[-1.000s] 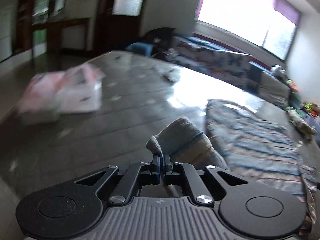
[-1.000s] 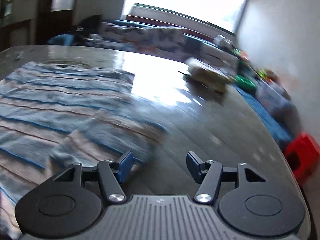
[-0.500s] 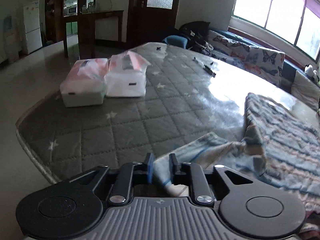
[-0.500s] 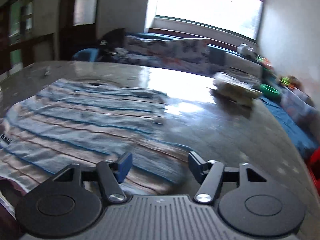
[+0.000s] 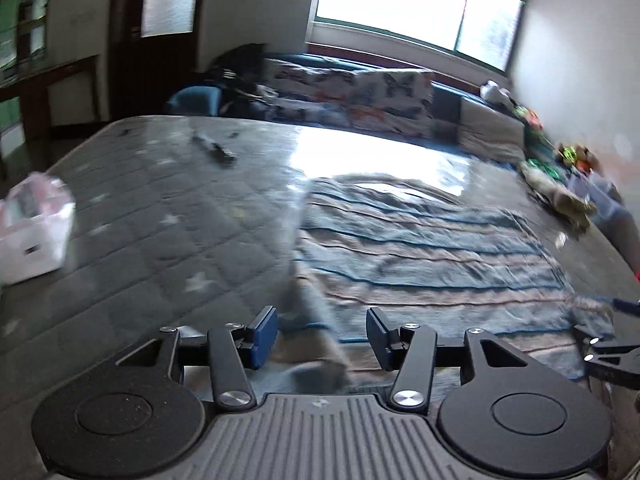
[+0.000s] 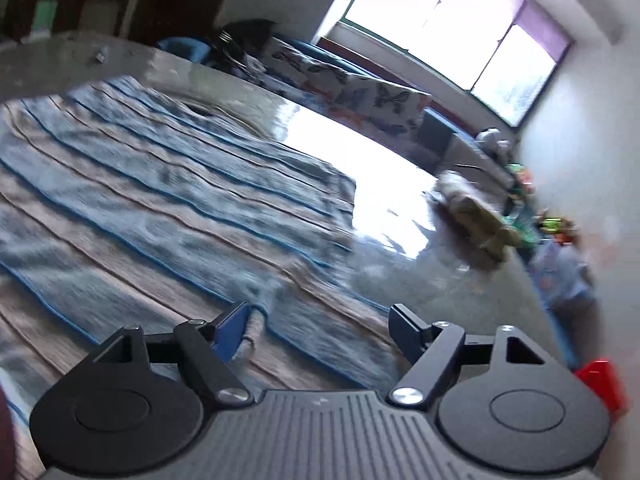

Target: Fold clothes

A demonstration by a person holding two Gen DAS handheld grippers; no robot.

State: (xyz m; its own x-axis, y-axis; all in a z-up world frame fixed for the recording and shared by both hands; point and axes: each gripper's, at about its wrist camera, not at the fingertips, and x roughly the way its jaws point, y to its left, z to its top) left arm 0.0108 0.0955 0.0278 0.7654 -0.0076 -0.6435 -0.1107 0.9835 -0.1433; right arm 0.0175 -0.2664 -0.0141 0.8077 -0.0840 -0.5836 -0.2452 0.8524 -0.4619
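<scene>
Striped garment (image 5: 432, 248) blurred; left gripper (image 5: 322, 334) jaws opening over it

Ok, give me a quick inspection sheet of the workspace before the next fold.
Surface: grey quilted mattress with star print, glare at the far end.
Job's things: striped garment spread flat, one fold of it running between the left fingers.
Clutter: white wrapped packs at the left edge; dark pen-like item; crumpled cloth bundle at the far right.
Grippers: left gripper opening, pads clear of the fabric; right gripper opening over the garment, holding nothing.
Cables: nothing seen.
Surroundings: butterfly-print sofa, bright window, red stool.
</scene>
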